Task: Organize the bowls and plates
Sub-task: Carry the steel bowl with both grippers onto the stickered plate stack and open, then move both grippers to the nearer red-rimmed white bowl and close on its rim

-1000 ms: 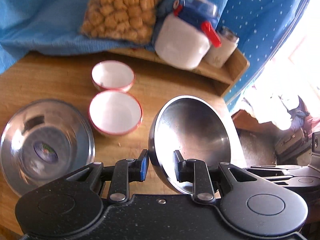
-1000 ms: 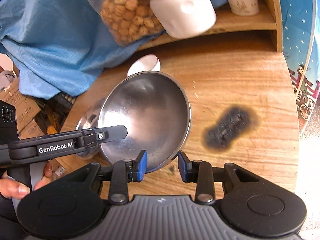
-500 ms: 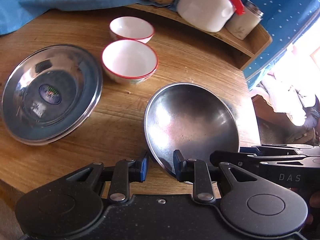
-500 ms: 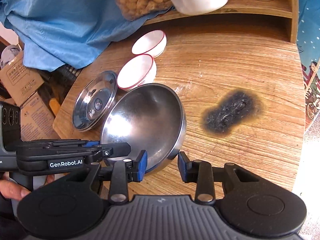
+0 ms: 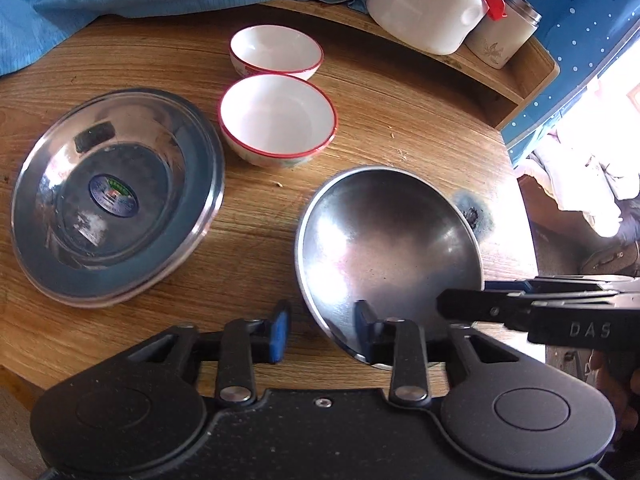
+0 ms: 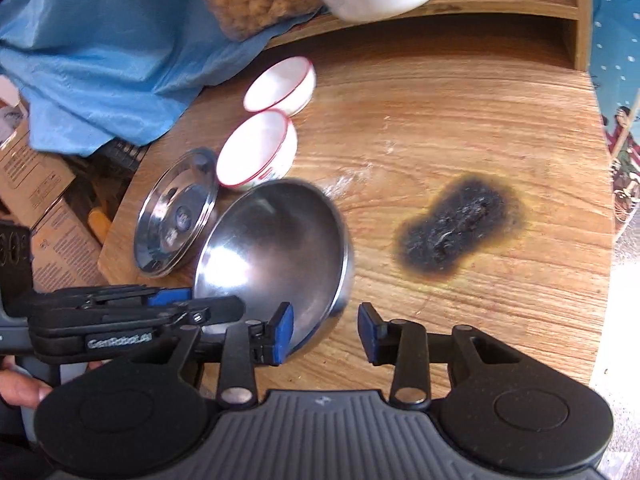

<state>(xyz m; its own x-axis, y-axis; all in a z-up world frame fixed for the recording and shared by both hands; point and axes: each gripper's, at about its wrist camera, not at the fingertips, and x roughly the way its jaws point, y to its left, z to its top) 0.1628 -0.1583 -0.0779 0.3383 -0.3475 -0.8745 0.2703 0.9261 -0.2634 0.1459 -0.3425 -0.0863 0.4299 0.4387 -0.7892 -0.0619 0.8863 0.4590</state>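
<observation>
Polished steel and glazed bowls on a grained wooden table

The steel bowl (image 5: 388,248) is bare metal, smooth and mirror-bright inside; at its 9 o'clock the steel plate (image 5: 116,196) shines the same way, with a glossy printed sticker (image 5: 114,195) at its centre. Two red-rimmed white bowls (image 5: 278,120), at 11 o'clock, look glazed and glossy. The table (image 6: 460,120) is matt wood with clear grain, rough and charred black at the burn mark (image 6: 456,228). The blue cloth (image 6: 100,52) is soft and creased. The gripper pads (image 6: 282,334) look like matt blue rubber.
</observation>
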